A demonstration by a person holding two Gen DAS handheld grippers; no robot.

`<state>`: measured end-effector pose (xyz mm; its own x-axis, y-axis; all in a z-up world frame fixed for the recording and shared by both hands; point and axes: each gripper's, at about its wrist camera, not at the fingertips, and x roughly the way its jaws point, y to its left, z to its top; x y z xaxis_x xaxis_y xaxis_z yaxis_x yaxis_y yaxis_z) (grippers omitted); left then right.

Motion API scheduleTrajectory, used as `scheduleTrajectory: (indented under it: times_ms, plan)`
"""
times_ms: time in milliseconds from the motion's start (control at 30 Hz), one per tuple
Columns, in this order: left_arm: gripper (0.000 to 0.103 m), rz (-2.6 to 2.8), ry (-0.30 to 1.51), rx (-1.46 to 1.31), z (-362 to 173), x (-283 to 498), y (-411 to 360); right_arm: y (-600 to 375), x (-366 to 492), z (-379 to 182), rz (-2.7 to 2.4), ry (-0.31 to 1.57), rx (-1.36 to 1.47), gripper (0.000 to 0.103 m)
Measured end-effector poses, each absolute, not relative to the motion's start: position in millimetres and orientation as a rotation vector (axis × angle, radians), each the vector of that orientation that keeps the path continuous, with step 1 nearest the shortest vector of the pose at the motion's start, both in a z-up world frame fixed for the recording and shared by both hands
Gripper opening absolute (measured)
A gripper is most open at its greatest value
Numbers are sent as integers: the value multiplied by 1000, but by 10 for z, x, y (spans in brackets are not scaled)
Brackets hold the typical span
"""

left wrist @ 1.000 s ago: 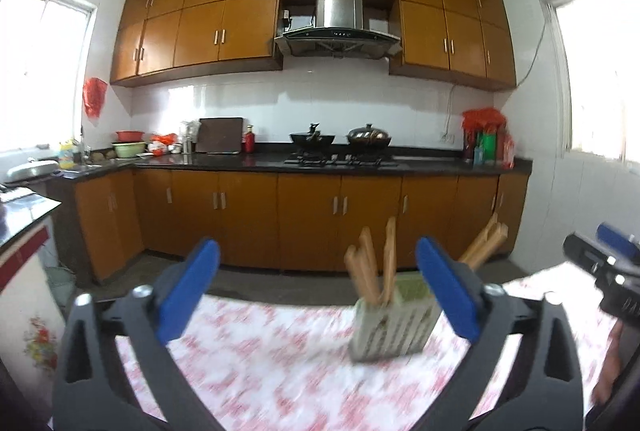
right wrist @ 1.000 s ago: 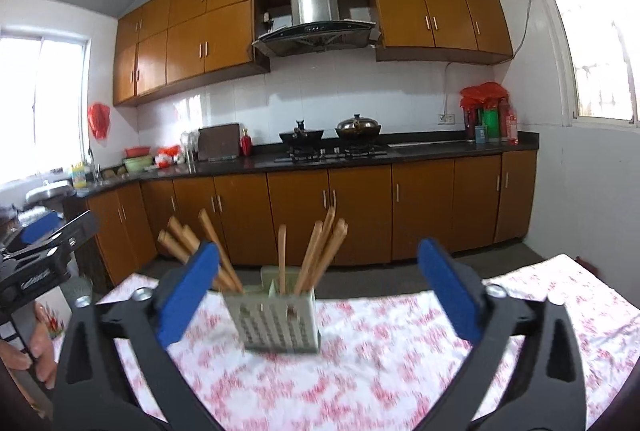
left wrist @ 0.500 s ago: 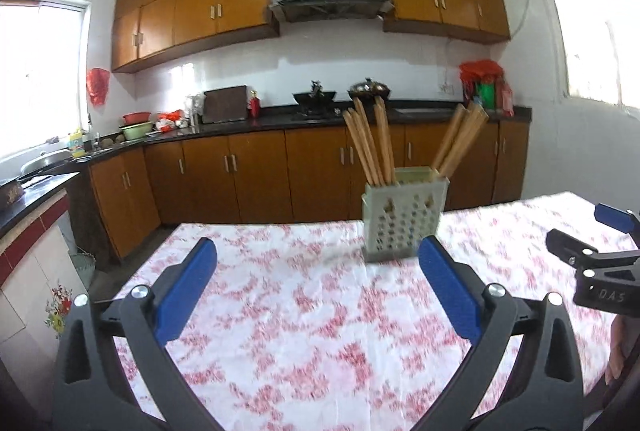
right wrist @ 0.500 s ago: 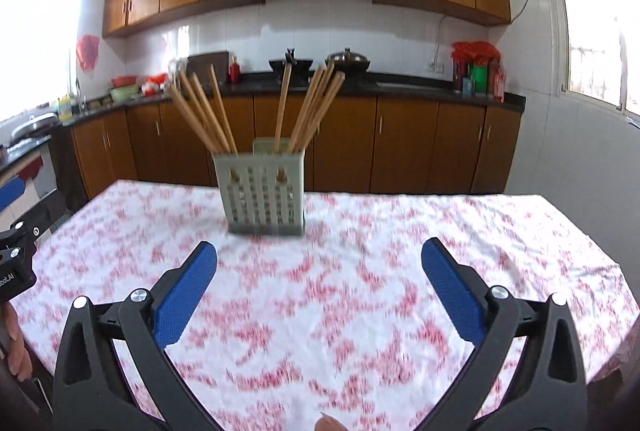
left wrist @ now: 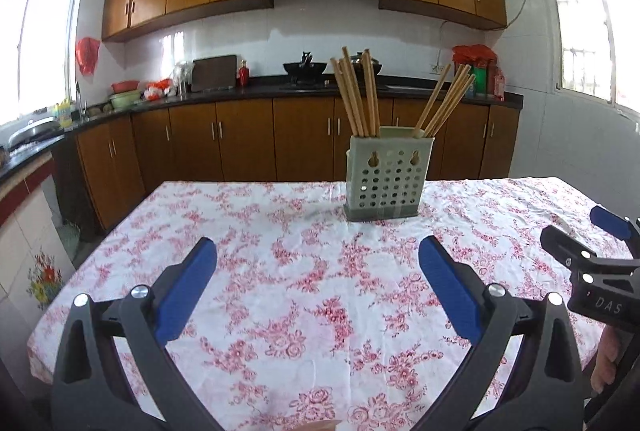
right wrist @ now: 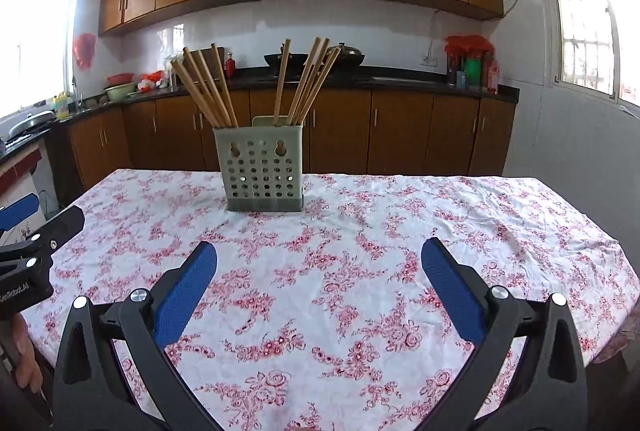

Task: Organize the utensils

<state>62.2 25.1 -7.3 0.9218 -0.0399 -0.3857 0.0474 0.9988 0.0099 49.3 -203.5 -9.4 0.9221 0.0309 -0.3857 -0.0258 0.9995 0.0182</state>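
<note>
A pale green perforated utensil holder (left wrist: 387, 178) (right wrist: 264, 169) stands upright on the far middle of the floral tablecloth (left wrist: 304, 279) (right wrist: 344, 255). Several wooden chopsticks (left wrist: 356, 95) (right wrist: 208, 91) lean in two bunches out of its two compartments. My left gripper (left wrist: 318, 287) hangs open above the near cloth, well short of the holder, nothing between its blue pads. My right gripper (right wrist: 320, 287) is likewise open and empty. Each gripper also shows at the side of the other's view: the right gripper (left wrist: 600, 271), the left gripper (right wrist: 28, 243).
Behind the table runs a kitchen counter (left wrist: 304, 89) with wooden cabinets, a stove with woks (right wrist: 312, 61), bowls and bottles. Windows stand on both side walls. The table's edges fall away at left (left wrist: 80, 271) and right (right wrist: 612, 243). A hand (left wrist: 606, 363) holds the right gripper.
Both cameras have tilted downward over the second, so the holder and table rose in view and show fully. Both grippers stayed open and empty.
</note>
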Motion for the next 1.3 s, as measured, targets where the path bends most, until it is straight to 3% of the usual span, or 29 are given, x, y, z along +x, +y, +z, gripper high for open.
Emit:
scheduleTrajectory:
  times_ms: [1300]
  plan:
    - [99,-44,421,23,-108,630,168,-2041,484,-133,38,437,40,101]
